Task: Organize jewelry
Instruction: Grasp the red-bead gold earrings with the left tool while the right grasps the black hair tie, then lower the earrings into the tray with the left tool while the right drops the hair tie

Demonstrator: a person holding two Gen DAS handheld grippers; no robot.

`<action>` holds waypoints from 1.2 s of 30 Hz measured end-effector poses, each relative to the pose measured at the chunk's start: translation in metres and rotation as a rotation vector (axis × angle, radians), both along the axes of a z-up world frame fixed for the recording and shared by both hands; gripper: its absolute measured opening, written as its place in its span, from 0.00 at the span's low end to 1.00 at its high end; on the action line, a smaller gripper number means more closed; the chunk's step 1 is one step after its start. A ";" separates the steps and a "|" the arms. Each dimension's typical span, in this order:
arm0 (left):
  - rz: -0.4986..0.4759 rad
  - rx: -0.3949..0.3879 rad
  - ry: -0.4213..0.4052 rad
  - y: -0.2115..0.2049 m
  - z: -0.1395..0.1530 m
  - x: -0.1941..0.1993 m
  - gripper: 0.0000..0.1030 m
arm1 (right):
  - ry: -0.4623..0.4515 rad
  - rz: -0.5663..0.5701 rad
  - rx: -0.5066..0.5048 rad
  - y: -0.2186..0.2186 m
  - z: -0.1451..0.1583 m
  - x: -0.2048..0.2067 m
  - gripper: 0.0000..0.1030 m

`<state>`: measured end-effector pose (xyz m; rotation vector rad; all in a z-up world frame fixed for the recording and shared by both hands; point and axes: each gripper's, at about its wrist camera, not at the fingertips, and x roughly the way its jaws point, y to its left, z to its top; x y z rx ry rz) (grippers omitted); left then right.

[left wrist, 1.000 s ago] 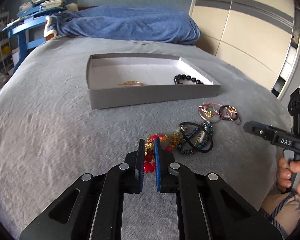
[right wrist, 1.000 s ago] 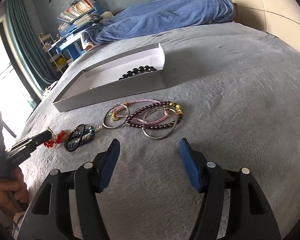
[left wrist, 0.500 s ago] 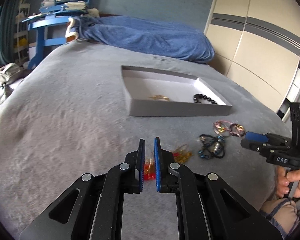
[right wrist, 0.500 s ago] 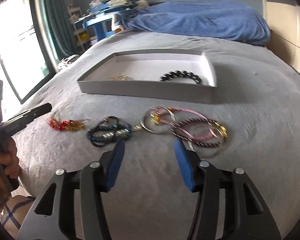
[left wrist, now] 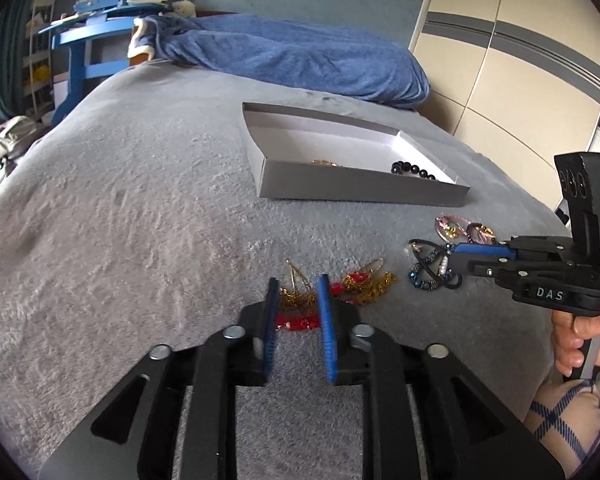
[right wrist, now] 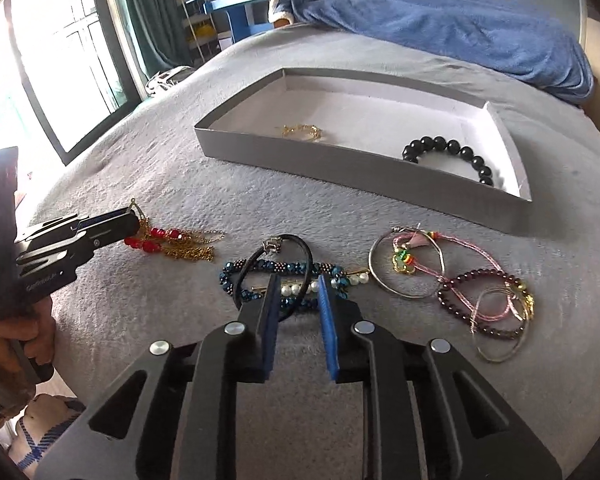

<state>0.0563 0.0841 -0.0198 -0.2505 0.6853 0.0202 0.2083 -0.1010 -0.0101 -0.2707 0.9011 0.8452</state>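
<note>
Where grey fleece bed fills room: blue blanket at head, blue desk, curtained window, cream wardrobe. Grey tray holds black bead bracelet, gold chain. Left tongs released over red-gold earrings; right tongs released over blue bead bracelet.

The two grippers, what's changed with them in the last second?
The left gripper opened its jaws from nearly shut and now straddles the red and gold earrings. The right gripper narrowed its jaws and came in over the blue bead and pearl bracelets. Neither holds anything. The grey box contents and pink bracelets are unchanged.
</note>
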 end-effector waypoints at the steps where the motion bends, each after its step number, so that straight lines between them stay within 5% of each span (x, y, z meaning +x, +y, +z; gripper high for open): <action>1: -0.004 0.004 0.005 -0.001 0.000 0.001 0.25 | 0.006 -0.001 -0.003 0.001 -0.001 0.001 0.17; 9: -0.015 0.064 0.072 -0.009 -0.005 0.011 0.26 | 0.014 -0.005 -0.020 0.007 -0.003 0.004 0.03; 13: -0.035 0.067 0.082 -0.011 -0.006 0.013 0.03 | -0.006 0.000 0.006 0.004 0.004 0.000 0.03; 17: -0.029 0.042 0.047 -0.007 0.002 0.009 0.01 | -0.016 -0.005 0.045 -0.001 0.019 0.001 0.03; 36: -0.119 0.097 -0.131 -0.013 0.120 0.067 0.01 | -0.107 -0.075 0.112 -0.020 0.084 0.057 0.03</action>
